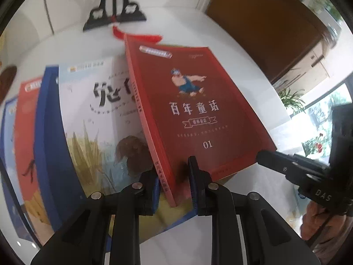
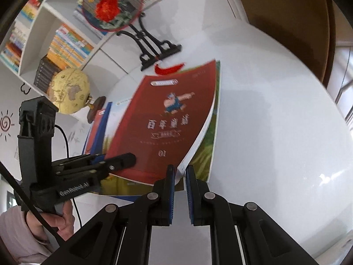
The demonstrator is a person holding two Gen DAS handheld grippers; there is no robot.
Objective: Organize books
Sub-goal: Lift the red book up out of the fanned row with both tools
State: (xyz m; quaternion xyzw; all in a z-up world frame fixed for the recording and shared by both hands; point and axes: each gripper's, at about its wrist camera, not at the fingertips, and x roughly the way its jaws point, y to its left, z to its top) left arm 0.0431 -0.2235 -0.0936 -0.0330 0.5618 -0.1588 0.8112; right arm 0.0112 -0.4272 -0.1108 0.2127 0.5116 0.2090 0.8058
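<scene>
A dark red book marked "01" (image 1: pixel 198 101) lies tilted on top of a row of overlapping books on the white table. My left gripper (image 1: pixel 174 172) is shut on its spine-side near corner. My right gripper (image 2: pixel 179 171) is shut on the book's (image 2: pixel 167 119) other near corner, at the page edge, which is lifted. Below it lie a white illustrated book (image 1: pixel 94 119), a blue one (image 1: pixel 53 150), an orange-red one (image 1: pixel 24 137) and a green-covered one (image 2: pixel 205 154). Each gripper also shows in the other's view, my right gripper (image 1: pixel 264 155) and my left gripper (image 2: pixel 130 159).
A black stand (image 1: pixel 114 15) holding a round fan with red flowers (image 2: pixel 112 4) is at the table's back, with a red tassel (image 1: pixel 136 35) by it. A globe (image 2: pixel 68 90) and a bookshelf (image 2: pixel 66 42) are at the left. A brown chair (image 1: pixel 264 19) is behind the table.
</scene>
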